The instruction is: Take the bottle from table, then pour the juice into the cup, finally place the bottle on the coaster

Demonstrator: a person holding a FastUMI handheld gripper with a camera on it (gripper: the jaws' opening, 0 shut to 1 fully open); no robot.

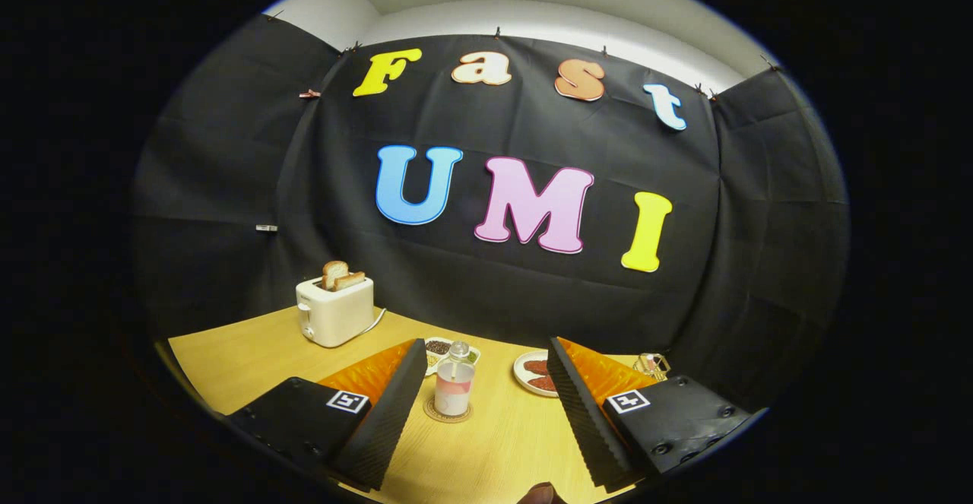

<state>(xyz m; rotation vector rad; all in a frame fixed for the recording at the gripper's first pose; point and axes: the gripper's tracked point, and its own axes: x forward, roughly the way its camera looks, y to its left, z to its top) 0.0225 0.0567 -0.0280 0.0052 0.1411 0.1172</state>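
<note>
Bottle [454, 386] standing on coaster [447, 411], lower centre; tongs [486, 413] hanging apart, gripping nothing, placement looking complete.

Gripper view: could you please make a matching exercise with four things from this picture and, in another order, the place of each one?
Things:
1. bottle
2. toaster
3. plate
4. gripper

Places:
A. by the far wall, with bread slices in its slots
B. upright on the coaster, just ahead of the fingers
C. fingers wide apart, holding nothing
D. beyond one finger, with dark red pieces on it

Pairs: 1-B, 2-A, 3-D, 4-C
</note>
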